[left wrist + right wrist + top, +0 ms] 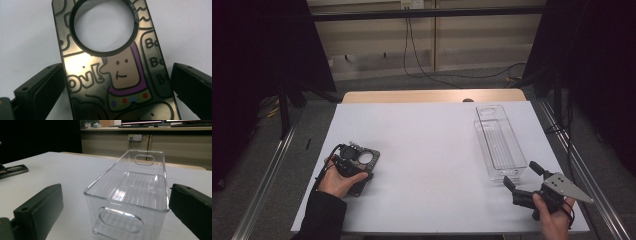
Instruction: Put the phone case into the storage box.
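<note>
A dark phone case (366, 161) printed with cartoon figures and a large round camera hole lies flat on the white table at the left. My left gripper (354, 167) hangs right over it, open; in the left gripper view the phone case (120, 75) sits between the two jaws, the left one almost at its edge, the right one a little apart. At the right, a clear plastic bin (497, 142) stands lengthwise. My right gripper (522, 175) is open just in front of its near end, and the clear plastic bin (140, 187) is empty, with handle cut-outs at both ends.
White paper (427, 165) covers the table, with a wooden strip (432, 96) showing at the far edge. Metal rails run along both sides. The phone case (13, 170) shows far left in the right gripper view. Cables trail on the floor behind.
</note>
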{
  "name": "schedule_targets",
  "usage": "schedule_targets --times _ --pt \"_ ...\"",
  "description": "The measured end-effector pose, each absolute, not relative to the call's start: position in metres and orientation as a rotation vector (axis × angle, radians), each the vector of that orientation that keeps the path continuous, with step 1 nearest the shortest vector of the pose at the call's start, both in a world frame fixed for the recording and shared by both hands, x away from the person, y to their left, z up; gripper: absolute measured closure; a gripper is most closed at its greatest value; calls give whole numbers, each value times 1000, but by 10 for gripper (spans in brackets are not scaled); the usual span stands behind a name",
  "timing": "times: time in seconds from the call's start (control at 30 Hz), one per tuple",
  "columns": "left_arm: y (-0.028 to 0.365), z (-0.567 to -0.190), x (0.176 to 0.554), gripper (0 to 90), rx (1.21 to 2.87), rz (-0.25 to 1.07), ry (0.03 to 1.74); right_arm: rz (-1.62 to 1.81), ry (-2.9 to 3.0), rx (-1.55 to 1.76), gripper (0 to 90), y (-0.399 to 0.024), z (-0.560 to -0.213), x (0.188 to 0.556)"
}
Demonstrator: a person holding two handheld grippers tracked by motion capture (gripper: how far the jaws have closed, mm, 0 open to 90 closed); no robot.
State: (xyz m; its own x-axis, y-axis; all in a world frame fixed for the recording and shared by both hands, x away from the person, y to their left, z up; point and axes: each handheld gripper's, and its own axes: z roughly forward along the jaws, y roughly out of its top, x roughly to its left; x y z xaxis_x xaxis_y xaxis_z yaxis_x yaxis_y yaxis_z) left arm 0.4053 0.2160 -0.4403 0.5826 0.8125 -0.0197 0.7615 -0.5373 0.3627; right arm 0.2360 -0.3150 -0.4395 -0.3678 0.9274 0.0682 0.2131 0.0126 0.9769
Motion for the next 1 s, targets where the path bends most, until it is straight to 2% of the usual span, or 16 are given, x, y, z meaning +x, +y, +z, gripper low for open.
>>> schedule_targets --times 0.47,0.67,1.0 --pt "218 -441 404 2 2478 228 1265 1401 1647 1181 0 -315 -439 236" --pt "218 -439 404 48 2469 232 1290 1398 1650 1177 0 -315 -439 236" --pt "217 -437 403 74 2467 231 1311 1395 1650 1176 0 -315 -439 235"
